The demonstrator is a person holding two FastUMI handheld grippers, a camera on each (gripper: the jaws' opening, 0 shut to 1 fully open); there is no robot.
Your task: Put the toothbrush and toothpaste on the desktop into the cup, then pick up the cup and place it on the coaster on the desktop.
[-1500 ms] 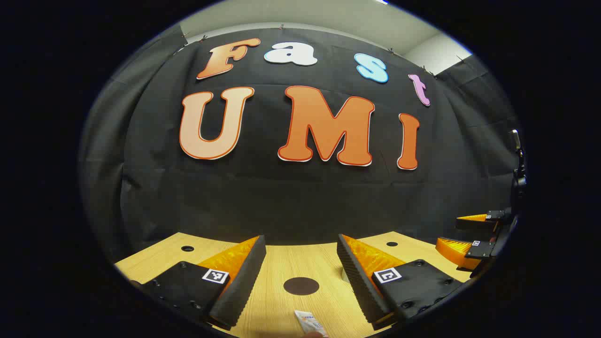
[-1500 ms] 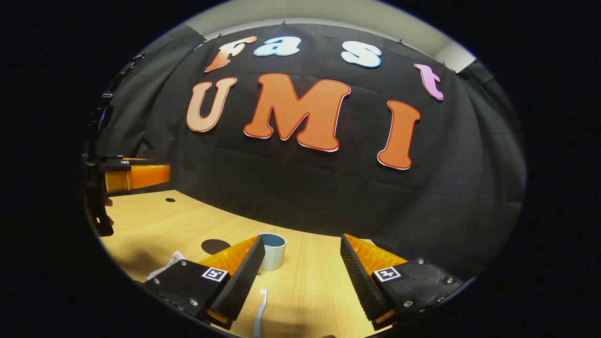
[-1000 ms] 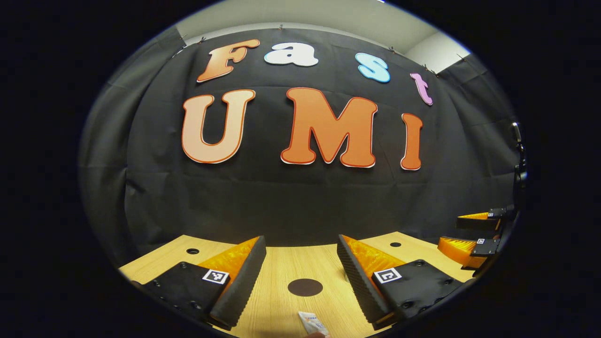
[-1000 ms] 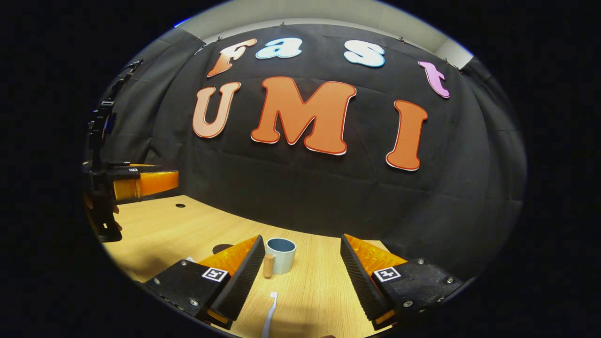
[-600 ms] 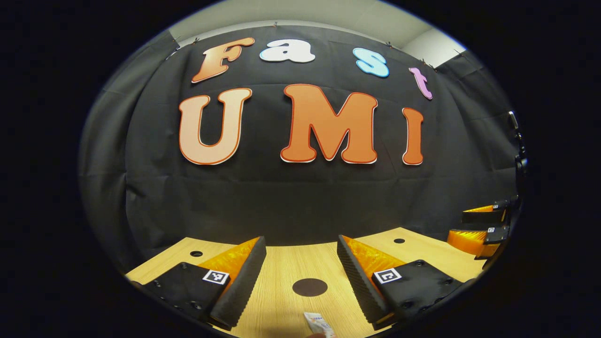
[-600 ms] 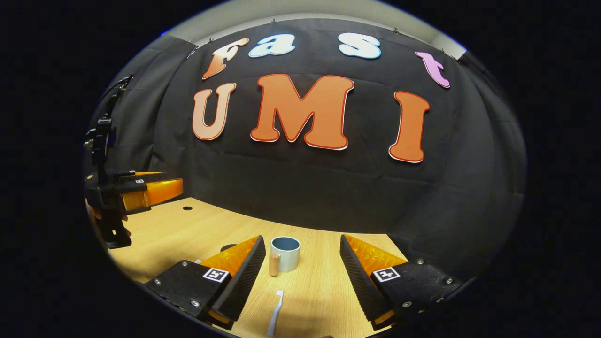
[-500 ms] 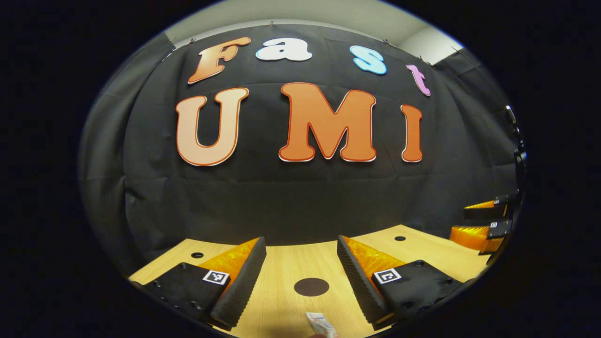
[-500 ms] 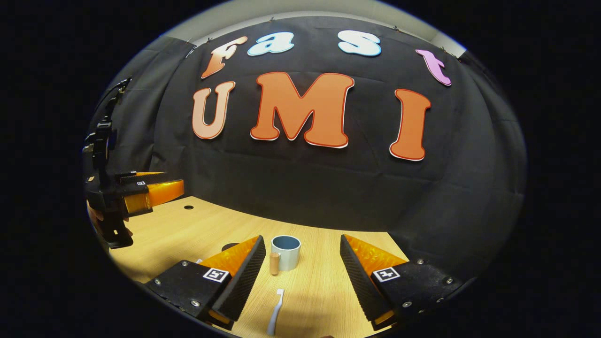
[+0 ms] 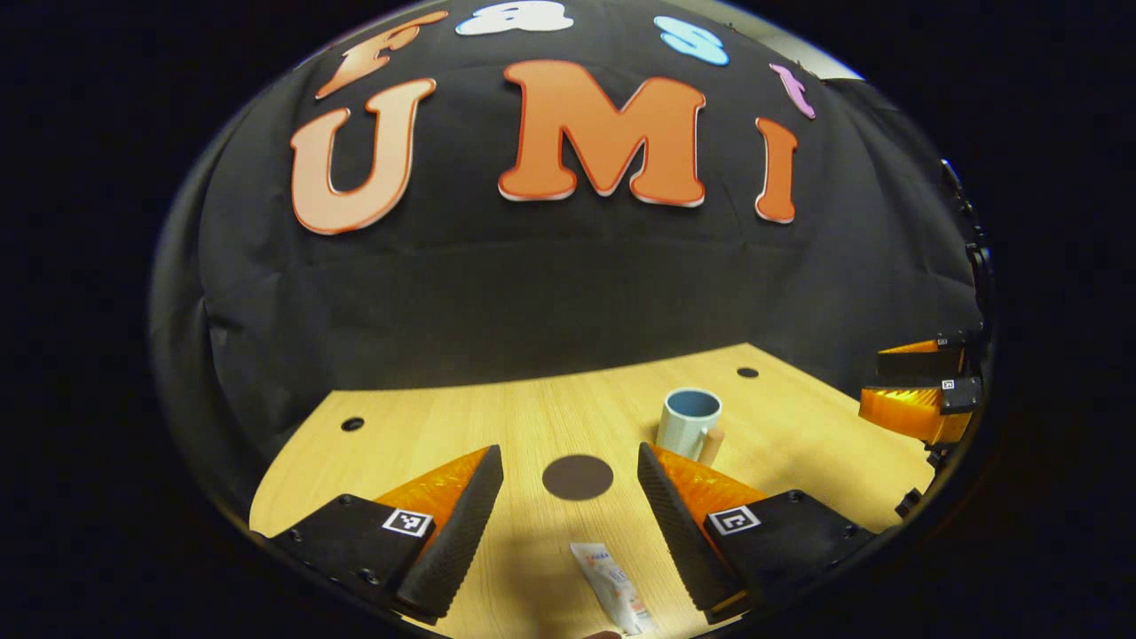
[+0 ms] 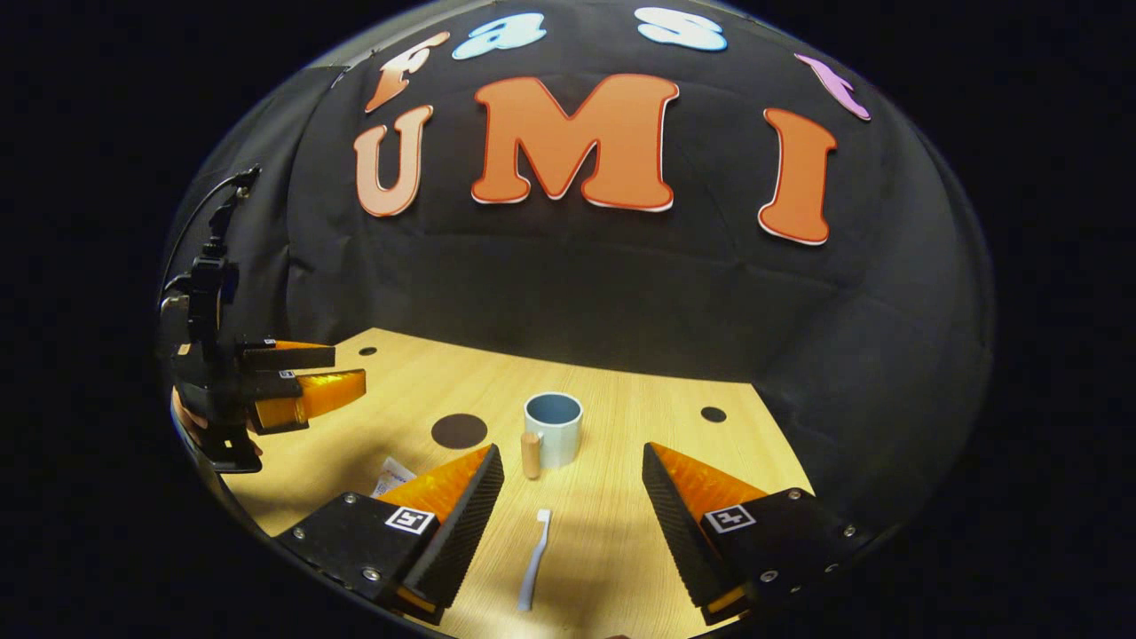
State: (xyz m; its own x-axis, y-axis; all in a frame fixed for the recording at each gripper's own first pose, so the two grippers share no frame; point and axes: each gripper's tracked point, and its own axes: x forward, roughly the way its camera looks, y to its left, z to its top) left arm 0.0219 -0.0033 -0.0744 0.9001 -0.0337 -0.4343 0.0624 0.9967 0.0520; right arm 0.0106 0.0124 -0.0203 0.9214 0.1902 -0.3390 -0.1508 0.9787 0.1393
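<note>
Light wood counter (image 9: 532, 417) backed by black cloth, and pretty much everything sits around the cup (image 10: 553, 429), so that's the landmark. It's a pale cup with a blue inside, standing upright, with a wooden handle on its side. It also turns up in the left gripper view (image 9: 690, 421).

Dark round coaster (image 10: 459, 430) lies flat a bit to the left of the cup in the right gripper view, not touching it; in the left gripper view the coaster (image 9: 577, 477) is left of the cup and nearer the camera. White toothbrush (image 10: 534, 557) lies flat on the counter in front of the cup, head pointing toward it, well apart from it. Toothpaste (image 9: 612, 587) tube lies flat, nearer the camera than the coaster, between the fingers of the left hand-held gripper (image 9: 568, 524).

Left hand-held gripper is spread wide with nothing in it, above the tube. Right hand-held gripper (image 10: 572, 528) is spread wide too, nothing gripped, with the toothbrush lying between its fingers. The left one also shows far left of the cup (image 10: 302, 386) in the right gripper view, and the right one (image 9: 919, 390) off to the cup's right in the left gripper view
</note>
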